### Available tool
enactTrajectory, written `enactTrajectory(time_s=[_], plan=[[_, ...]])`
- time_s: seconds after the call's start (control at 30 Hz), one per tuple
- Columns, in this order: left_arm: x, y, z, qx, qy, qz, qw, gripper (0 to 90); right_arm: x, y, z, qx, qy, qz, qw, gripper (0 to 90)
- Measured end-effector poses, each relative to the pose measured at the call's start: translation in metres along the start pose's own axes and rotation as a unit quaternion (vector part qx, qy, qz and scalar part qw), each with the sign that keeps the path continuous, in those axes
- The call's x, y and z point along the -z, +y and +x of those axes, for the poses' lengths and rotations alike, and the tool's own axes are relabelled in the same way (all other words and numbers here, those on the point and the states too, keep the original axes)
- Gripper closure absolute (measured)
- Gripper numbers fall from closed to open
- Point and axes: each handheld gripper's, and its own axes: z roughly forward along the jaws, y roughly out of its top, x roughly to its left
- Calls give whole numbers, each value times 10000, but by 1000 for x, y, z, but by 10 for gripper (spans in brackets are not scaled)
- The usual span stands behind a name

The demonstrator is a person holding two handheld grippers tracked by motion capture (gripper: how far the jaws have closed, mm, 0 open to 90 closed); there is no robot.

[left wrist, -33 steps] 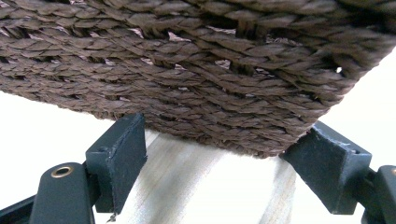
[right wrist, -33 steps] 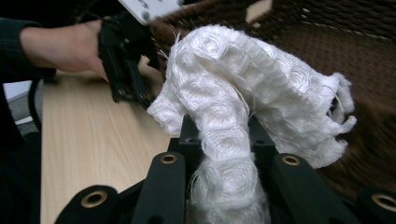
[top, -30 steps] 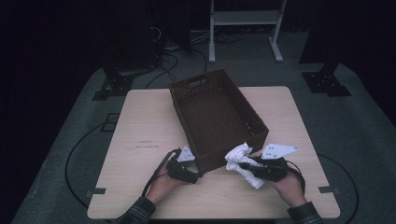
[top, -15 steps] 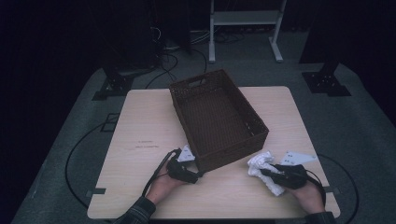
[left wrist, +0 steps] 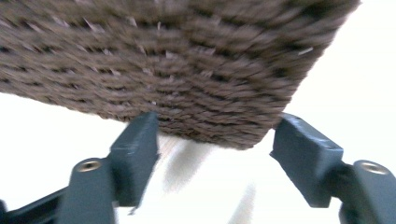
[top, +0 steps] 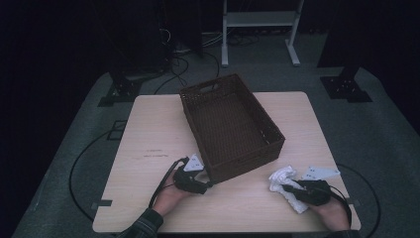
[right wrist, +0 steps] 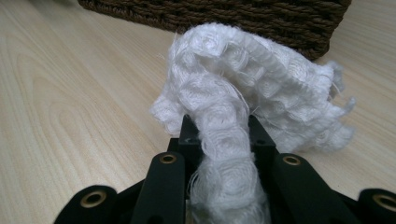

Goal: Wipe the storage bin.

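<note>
Two grippers at table's near edge. Right gripper [top: 292, 188]: jaws clamped on a crumpled white cloth [top: 283, 179], which rests on the wooden table [top: 148, 124] just right of the basket's near corner. Left gripper [top: 204, 184]: jaws have just been closing, straddling the near corner of the brown wicker basket [top: 233, 124], pads not pressing.

No readable text; only faint, illegible marks on the table [top: 148, 124].
</note>
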Motion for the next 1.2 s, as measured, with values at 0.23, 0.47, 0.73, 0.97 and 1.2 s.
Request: enactTrajectory(time_s=[0.23, 0.47, 0.73, 0.97, 1.2], plan=[[37, 2, 4, 195, -232, -508, 9983, 599, -2, -1, -1, 1, 30, 53, 10000, 730], [60, 15, 10, 244, -217, -826, 9960, 874, -5, -1, -1, 10, 57, 136, 9999, 730], [74, 37, 17, -75, -423, -1013, 9939, 895, -6, -1, -1, -10, 66, 172, 9998, 730], [61, 47, 16, -135, -596, -1028, 9928, 895, -7, -1, -1, -18, 62, 180, 9998, 730], [48, 58, 10, -212, -759, -987, 9920, 893, -7, -1, -2, -24, 76, 184, 9998, 731]])
